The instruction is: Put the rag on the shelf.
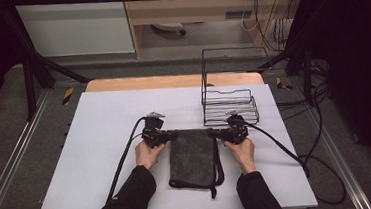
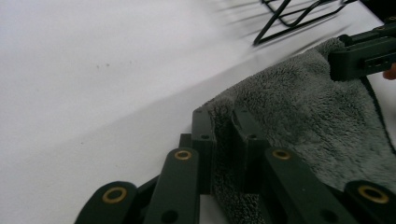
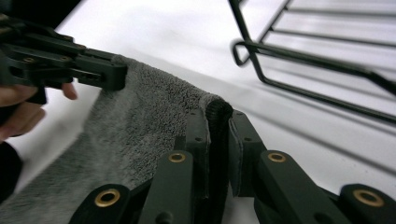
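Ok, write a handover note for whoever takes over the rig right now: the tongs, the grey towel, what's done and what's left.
Left tongs: shut on the towel's far left corner.
Right tongs: shut on the far right corner, pinching the dark hem.
Grey towel: flat on the white table between both hands, near edge towards the person, a black cord along its right side.
Wire rack: just beyond the right tongs, nothing in it.
Done: both far corners gripped.
Left: the towel has not been lifted. The next move is probably to raise or fold it, perhaps towards the rack; keep the two grips level.
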`<state>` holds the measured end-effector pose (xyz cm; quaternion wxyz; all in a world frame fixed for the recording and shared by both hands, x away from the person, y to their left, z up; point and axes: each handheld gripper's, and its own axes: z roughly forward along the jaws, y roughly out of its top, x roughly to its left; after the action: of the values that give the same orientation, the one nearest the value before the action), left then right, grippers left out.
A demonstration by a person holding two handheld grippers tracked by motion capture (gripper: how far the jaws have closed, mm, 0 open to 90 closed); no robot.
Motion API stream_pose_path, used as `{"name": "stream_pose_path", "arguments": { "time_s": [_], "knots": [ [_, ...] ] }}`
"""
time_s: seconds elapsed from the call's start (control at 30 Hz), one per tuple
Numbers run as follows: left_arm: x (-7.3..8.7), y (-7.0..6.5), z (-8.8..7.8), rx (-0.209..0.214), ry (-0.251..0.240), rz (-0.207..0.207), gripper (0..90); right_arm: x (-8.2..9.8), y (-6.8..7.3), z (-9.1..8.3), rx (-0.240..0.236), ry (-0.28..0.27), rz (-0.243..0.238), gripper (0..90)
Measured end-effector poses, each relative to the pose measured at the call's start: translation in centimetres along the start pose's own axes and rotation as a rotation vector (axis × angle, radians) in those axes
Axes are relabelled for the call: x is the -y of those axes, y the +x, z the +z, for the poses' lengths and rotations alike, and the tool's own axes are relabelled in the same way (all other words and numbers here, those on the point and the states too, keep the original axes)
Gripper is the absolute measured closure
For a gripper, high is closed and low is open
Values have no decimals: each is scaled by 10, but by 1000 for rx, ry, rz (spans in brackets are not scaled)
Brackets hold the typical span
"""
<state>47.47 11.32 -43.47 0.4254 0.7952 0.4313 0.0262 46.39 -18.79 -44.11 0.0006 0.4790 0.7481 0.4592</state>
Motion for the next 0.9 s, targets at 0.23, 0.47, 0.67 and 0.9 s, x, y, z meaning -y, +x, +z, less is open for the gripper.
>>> {"name": "stream_pose_path", "arguments": {
  "time_s": [0.23,0.47,0.67,0.9],
  "knots": [
    [-1,-10,-20,23,-55,34,805,1,12,-17,-42,-70,-31,813],
    [2,-21,-33,23,-105,77,805,6,22,-30,-55,-132,-76,814],
    [3,-29,-47,39,-146,103,805,9,30,-41,-73,-190,-106,814],
    [3,-40,-61,34,-190,140,805,8,41,-53,-65,-229,-151,814]
  ]
}}
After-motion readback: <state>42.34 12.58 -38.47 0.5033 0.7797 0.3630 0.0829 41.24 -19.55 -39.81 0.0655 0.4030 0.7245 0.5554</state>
